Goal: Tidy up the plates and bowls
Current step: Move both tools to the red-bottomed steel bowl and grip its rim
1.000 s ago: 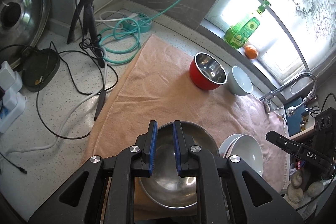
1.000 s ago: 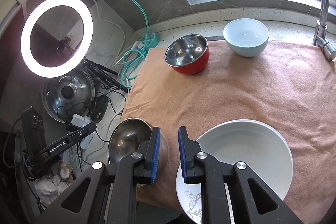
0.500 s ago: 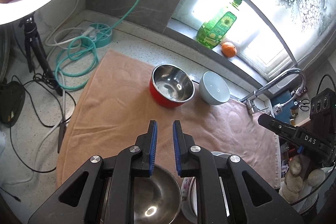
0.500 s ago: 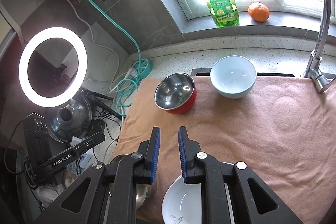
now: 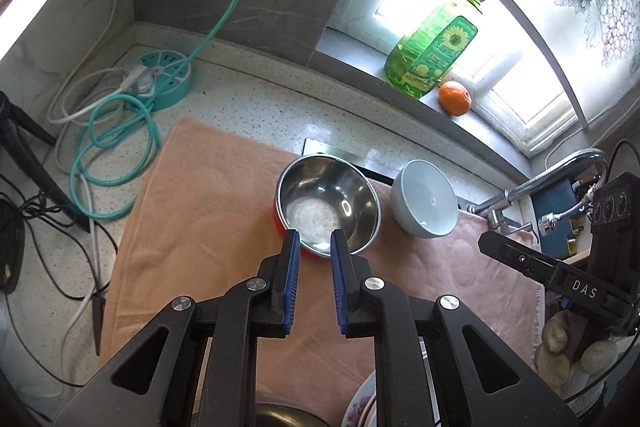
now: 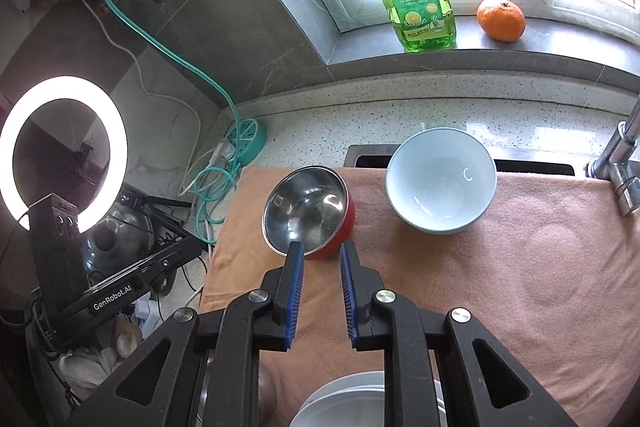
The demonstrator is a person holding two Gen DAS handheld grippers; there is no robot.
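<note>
The left gripper [image 5: 314, 237] is a black plastic frame: two broad, angular arms with triangular cut-outs, narrowing to two slim fingers. Each finger carries a ribbed blue pad [image 5: 291, 281] on its inner face. Four round silver screws [image 5: 257, 283] mark the pivots, two on each side. The right gripper [image 6: 320, 247] has the same build, with black arms, triangular openings, blue ribbed pads [image 6: 295, 297] and silver screw heads [image 6: 385, 295]. Seen from the right wrist, the left unit's black body [image 6: 116, 291] bears white "GenRobot.AI" lettering; from the left wrist, the right unit's body [image 5: 560, 279] shows white letters "DAS".
</note>
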